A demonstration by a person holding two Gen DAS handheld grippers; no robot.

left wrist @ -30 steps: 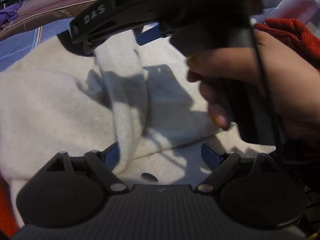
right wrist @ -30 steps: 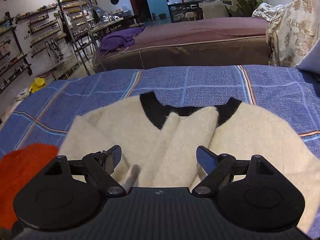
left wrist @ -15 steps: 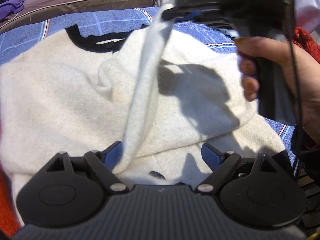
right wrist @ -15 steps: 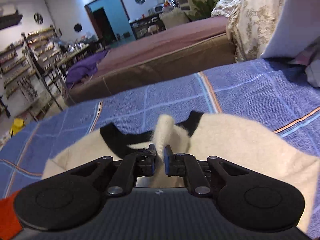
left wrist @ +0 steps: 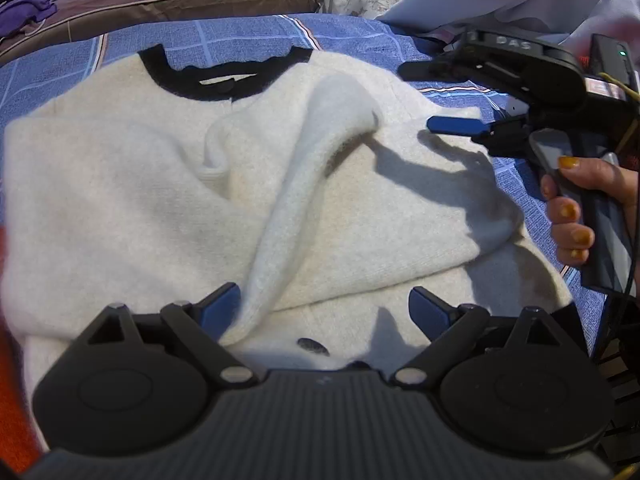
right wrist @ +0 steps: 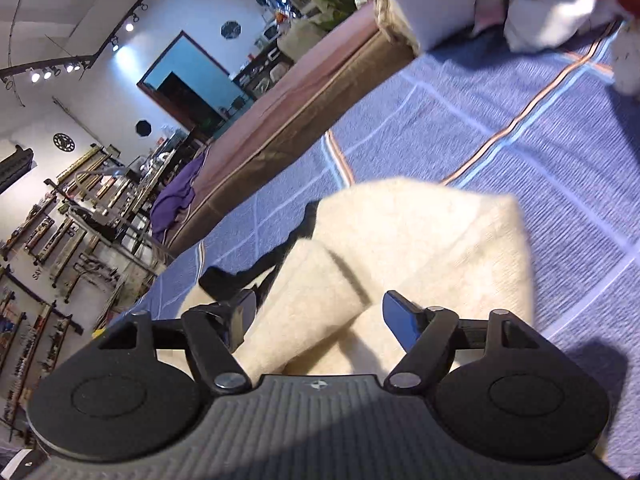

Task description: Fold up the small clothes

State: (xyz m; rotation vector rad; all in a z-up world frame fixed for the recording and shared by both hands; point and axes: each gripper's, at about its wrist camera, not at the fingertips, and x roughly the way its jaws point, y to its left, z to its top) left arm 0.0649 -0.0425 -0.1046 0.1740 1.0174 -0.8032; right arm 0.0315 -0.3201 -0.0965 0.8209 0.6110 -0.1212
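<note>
Sleeve-fold step on cream sweater, flat on blue plaid bedspread — sleeve draped across chest, right gripper and left gripper both opening, nothing pinched — next, probably smoothing that sleeve flat.

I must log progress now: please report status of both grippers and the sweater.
Left gripper opening, sleeve between jaws, unpinched. Right gripper opening, empty. Cream sweater flat on blue cover. Nothing in the way.
</note>
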